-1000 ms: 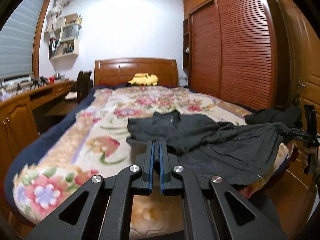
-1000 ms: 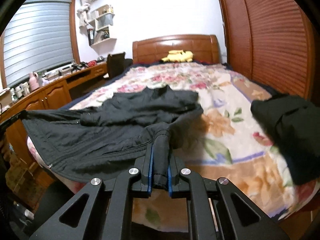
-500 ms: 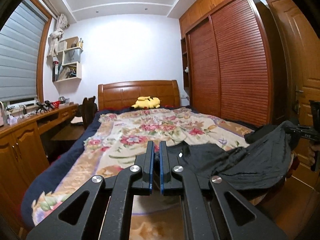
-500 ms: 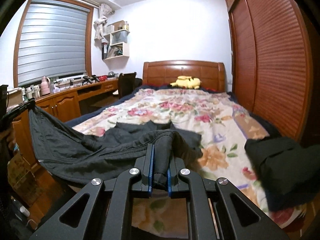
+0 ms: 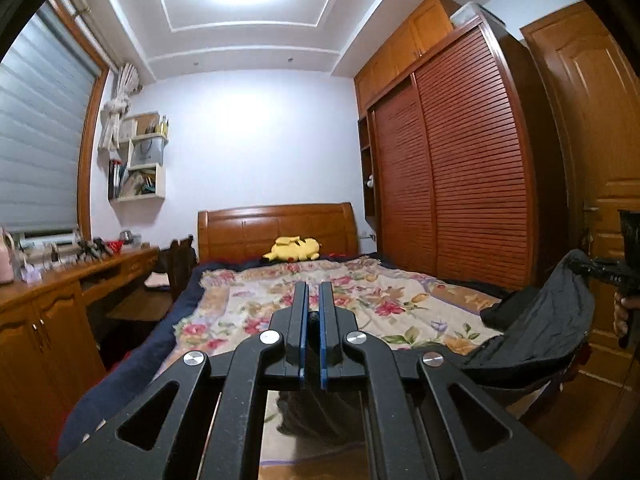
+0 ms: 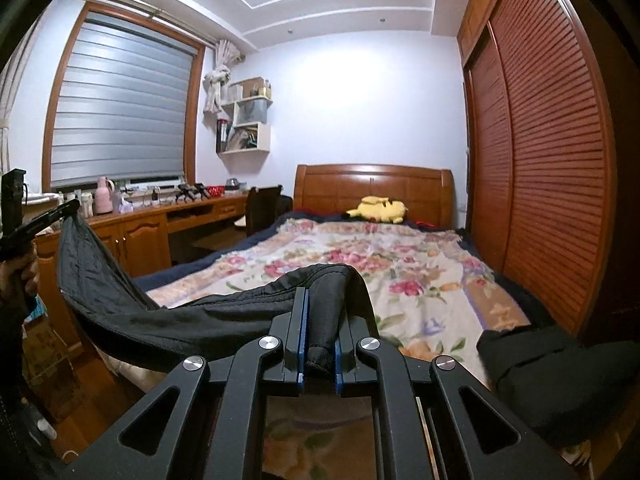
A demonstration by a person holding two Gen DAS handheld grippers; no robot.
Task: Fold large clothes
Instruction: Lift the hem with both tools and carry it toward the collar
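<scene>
Risk: the large black quilted garment (image 6: 168, 320), held up off the near end of the floral-quilted bed (image 6: 400, 264) btwn 2 grippers, could slip or sag unevenly, since the left gripper (image 5: 314, 300) pinches only a thin edge w/ jaws nearly together, while the right gripper (image 6: 318, 316) is clamped on a thick bunched fold. Count: 2 grippers, 1 held garment, 1 folded black bundle (image 6: 560, 372) near right on the bed, 1 yellow plush toy (image 6: 378, 209) far by the headboard.

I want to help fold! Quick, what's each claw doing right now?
Left claw: shut on an edge of the big black fabric garment.
Right claw: shut on the same garment's other end.
</scene>
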